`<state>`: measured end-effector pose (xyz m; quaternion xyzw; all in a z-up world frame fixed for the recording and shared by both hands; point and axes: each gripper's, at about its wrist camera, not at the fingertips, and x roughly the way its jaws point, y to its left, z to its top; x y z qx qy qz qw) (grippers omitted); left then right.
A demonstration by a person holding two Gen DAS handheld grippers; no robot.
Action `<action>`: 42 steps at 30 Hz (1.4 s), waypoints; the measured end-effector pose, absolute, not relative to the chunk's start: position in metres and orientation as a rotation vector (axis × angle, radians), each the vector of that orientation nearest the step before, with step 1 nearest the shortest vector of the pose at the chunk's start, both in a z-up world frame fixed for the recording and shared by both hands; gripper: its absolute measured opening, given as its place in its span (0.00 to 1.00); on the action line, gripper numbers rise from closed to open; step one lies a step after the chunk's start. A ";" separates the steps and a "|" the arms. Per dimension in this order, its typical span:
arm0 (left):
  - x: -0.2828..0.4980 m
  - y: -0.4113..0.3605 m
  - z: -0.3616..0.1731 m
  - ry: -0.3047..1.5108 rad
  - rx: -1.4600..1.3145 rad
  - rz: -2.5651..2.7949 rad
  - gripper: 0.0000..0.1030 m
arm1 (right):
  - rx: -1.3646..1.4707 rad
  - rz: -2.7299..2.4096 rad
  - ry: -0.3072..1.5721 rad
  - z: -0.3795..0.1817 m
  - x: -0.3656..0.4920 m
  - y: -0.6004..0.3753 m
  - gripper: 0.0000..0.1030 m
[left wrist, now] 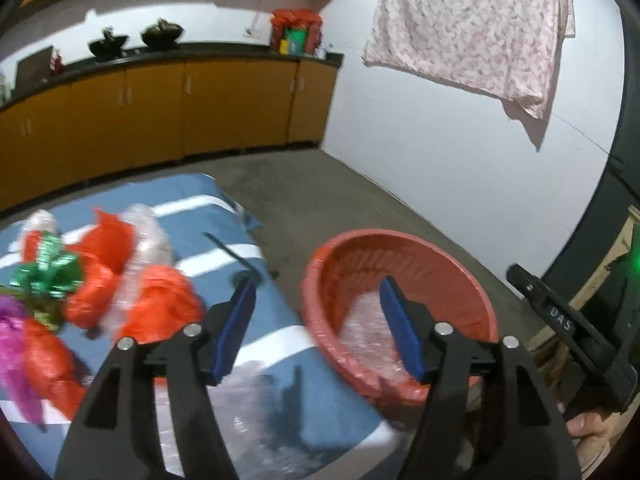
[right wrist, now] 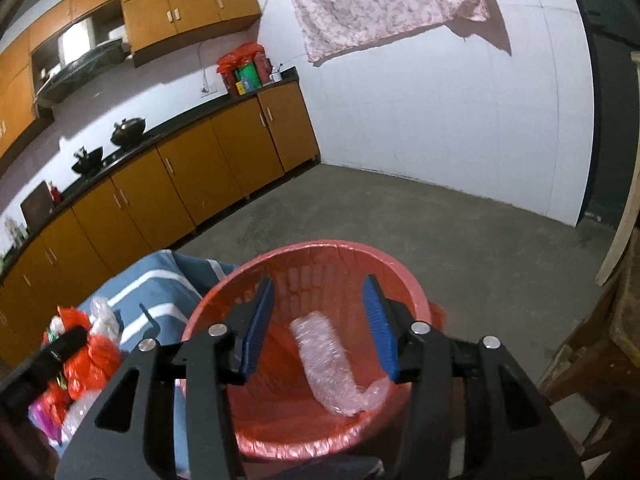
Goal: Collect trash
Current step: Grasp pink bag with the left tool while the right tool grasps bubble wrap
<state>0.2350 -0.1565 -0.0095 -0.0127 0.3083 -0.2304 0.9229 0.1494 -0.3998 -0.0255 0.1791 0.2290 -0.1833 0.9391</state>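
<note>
One piece of bubble wrap (right wrist: 336, 364) lies in the red basket (right wrist: 360, 254); the right gripper (right wrist: 320, 320) hangs above it, spread wide and empty. The left gripper (left wrist: 320, 320) is likewise spread and empty, and the pile of red bags and ribbon (left wrist: 96, 280) on the striped table (left wrist: 224, 236) is yet to be collected.

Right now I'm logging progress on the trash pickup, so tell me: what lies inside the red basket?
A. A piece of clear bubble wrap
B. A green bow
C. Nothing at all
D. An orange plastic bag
A. The right wrist view shows a single piece of clear bubble wrap lying inside the red basket, between the open fingers of the right gripper; the green bow and orange bags sit on the blue striped cloth.
</note>
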 end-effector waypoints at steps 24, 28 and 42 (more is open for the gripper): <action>0.162 0.117 -0.038 0.617 -0.089 0.156 0.85 | 0.129 -0.008 0.578 -0.037 0.169 -0.186 0.82; 0.162 0.127 -0.042 0.626 -0.101 0.164 0.85 | 0.124 -0.021 0.614 -0.046 0.176 -0.178 0.82; 0.203 0.116 -0.061 0.695 -0.117 0.105 0.82 | 0.128 0.038 0.745 -0.072 0.195 -0.172 0.32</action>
